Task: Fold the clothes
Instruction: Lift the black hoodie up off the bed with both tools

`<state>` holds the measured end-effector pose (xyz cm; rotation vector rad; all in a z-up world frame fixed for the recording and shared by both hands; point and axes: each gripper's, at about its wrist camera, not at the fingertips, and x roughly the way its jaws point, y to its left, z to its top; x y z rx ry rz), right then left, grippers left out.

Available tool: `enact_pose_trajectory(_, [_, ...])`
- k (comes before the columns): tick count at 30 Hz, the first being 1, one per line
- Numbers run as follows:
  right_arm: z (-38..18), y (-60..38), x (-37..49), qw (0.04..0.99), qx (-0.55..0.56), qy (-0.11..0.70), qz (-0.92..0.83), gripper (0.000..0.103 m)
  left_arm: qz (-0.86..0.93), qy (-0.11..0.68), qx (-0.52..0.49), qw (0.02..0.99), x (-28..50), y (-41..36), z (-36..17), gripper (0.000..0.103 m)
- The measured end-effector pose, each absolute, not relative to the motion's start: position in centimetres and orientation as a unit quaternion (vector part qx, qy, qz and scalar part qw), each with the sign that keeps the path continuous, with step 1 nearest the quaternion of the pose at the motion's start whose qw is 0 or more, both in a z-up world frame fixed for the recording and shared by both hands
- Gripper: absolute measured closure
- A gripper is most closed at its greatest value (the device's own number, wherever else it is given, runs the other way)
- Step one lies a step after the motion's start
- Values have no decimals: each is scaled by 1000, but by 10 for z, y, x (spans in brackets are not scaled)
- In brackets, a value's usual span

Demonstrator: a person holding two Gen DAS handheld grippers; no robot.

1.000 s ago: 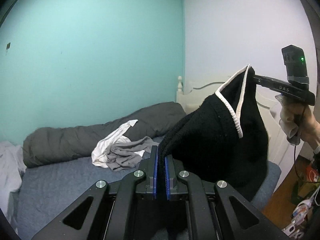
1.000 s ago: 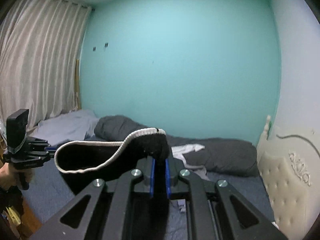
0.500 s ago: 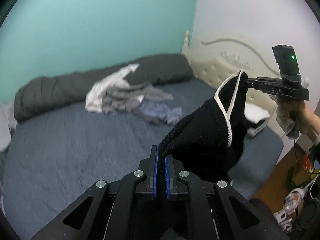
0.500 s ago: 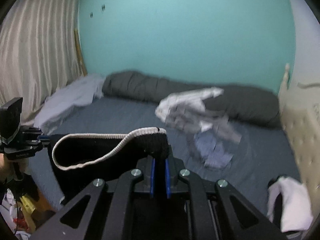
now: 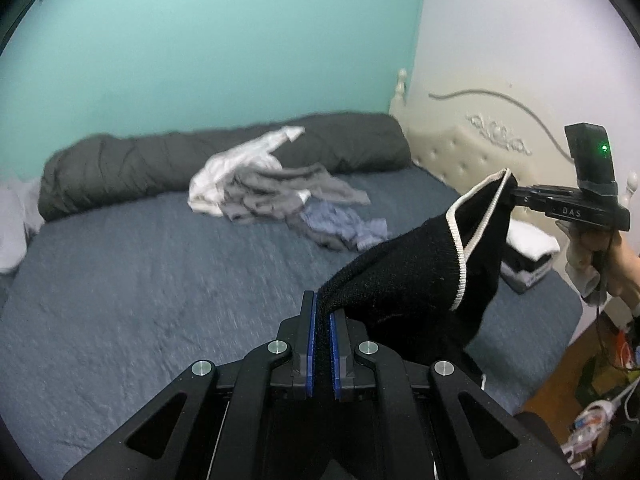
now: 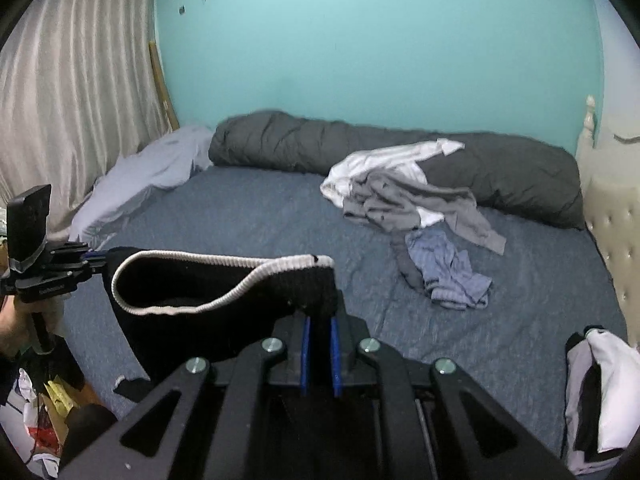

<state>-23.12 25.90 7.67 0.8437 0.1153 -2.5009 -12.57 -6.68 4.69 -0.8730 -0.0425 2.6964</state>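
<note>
Garment: black knit top (image 5: 420,280) with white-trimmed edge, held in the air over the bed (image 5: 140,280), not yet laid flat or folded.
Left tool (image 5: 323,344): clamped on its edge.
Right tool (image 6: 319,344): clamped likewise.
Done: folded stack (image 6: 604,384) by headboard.
Left: loose pile (image 6: 408,208).
Hidden: top's lower part, sleeves.

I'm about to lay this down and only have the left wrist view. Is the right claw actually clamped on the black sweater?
Observer: Yes. The right wrist view shows the right claw pinching the black knit sweater between its blue pads, just under the white trim.
Operator: What's at the bed's far left end?
Observer: A beige curtain hangs beside the bed there.
</note>
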Motion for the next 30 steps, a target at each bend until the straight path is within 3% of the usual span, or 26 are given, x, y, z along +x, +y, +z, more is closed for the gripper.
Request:
enact_pose_trajectory(20, [311,288,-108,245,126,36,-961,95,981,53,-123,142,-21,-40,289,97])
enact_pose_trajectory(30, [372,281,-57,258,77,38,-962,95,986,73,-83,124,29,-45,350,97])
